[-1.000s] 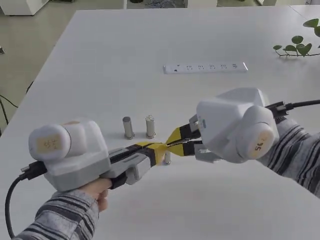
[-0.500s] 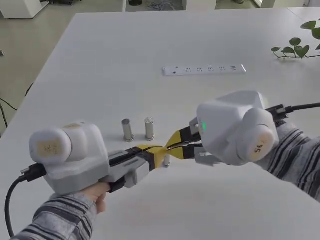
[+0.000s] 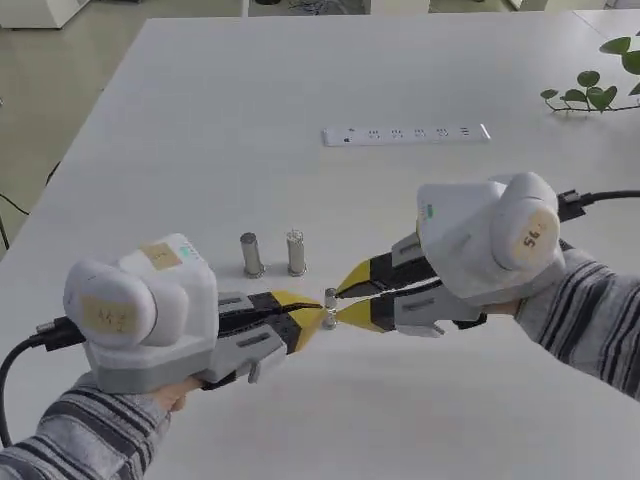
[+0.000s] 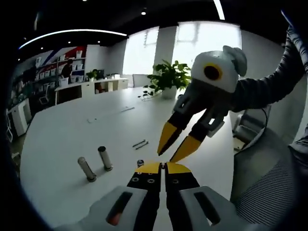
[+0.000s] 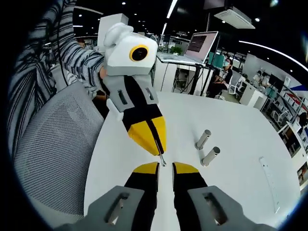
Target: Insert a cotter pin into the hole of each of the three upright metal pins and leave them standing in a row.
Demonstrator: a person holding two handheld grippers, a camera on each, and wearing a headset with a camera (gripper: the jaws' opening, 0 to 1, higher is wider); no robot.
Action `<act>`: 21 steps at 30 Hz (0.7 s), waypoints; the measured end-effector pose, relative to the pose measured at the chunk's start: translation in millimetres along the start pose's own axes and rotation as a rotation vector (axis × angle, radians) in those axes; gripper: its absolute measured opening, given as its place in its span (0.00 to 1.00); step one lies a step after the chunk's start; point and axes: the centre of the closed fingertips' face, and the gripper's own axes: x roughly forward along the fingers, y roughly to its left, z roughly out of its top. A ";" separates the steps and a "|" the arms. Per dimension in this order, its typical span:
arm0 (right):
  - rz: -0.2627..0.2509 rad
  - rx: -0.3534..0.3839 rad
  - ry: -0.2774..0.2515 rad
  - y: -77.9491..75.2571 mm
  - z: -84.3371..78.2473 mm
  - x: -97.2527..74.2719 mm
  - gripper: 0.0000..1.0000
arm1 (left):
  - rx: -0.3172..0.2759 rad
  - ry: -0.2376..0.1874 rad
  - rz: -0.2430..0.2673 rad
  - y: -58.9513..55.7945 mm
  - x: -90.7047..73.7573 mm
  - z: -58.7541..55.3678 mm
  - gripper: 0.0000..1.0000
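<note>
Yellow tips of the left gripper are pressed together. In the right gripper view a thin metal sliver, as it seems a cotter pin, sticks out from them. The right gripper meets it tip to tip, and its own jaws stand apart with nothing held between them. Right at the meeting tips stands the third upright pin. I cannot tell whether the cotter pin is already in its hole. Just beyond the left gripper's jaws, a little to their left, the first upright pin and the second upright pin stand side by side, near each other but apart, on the white table.

The round end of the right gripper carries orange characters, perhaps "35", but I cannot read them for sure. The left gripper has a pale sticker on top and faint orange marks, both unreadable. Far beyond both grippers lies a white power strip, and no print on it can be read.
</note>
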 end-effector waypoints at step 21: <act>0.130 0.105 -0.033 25.1 -3.9 5.4 0.01 | 0.151 0.004 -0.138 -21.3 -1.7 1.5 0.00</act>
